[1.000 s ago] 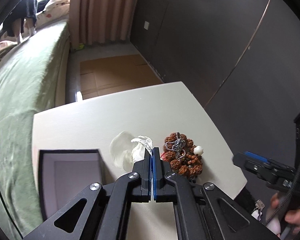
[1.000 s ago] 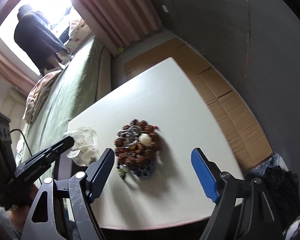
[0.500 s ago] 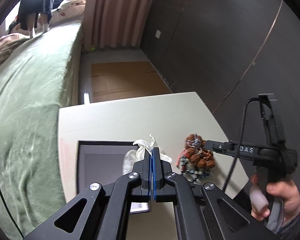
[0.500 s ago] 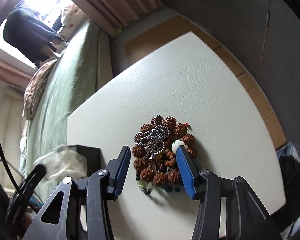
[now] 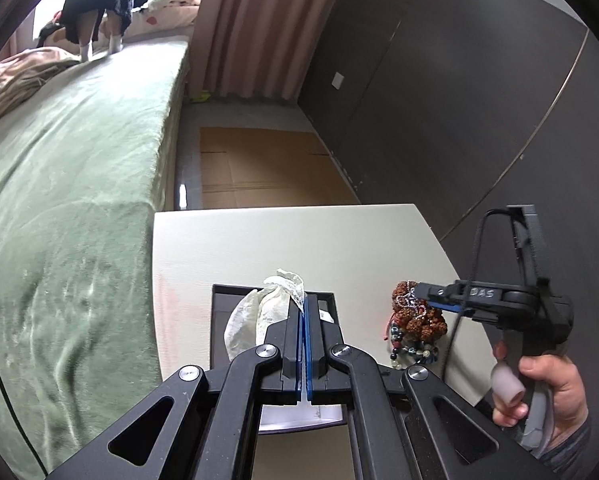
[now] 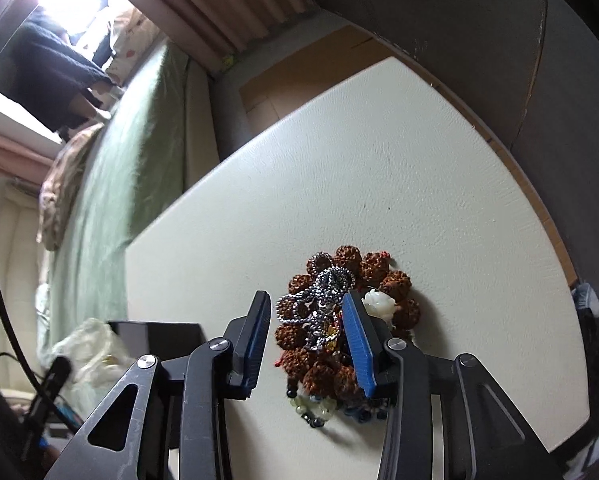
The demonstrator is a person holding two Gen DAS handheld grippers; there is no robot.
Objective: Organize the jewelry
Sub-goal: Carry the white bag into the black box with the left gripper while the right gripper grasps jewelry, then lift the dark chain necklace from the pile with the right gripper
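A heap of jewelry (image 6: pixel 379 270) lies on the pale table (image 6: pixel 379 160): a brown bead bracelet, a silver chain (image 6: pixel 323 284) on top, a white carved bead (image 6: pixel 379 304) and small coloured beads. My right gripper (image 6: pixel 306 298) is down over the heap, its jaws closing with the silver chain between them. The right pad touches the heap and the left pad stands just clear. My left gripper (image 5: pixel 303 300) is shut on a white cloth pouch (image 5: pixel 255 316), held over the open dark box (image 5: pixel 227 300). The left wrist view shows the heap (image 5: pixel 417 320) under the right gripper (image 5: pixel 423 292).
A green-covered bed (image 5: pixel 79 180) runs along the table's left side, and a person stands on it at the far end. Flattened cardboard (image 5: pixel 259 168) lies on the floor beyond the table. A dark wall (image 5: pixel 459 100) stands to the right. The table's right edge is close to the heap.
My left gripper has carried the pouch leftward, from beside the heap to over the box. My right gripper has come down onto the heap and its jaws have narrowed around the silver chain.
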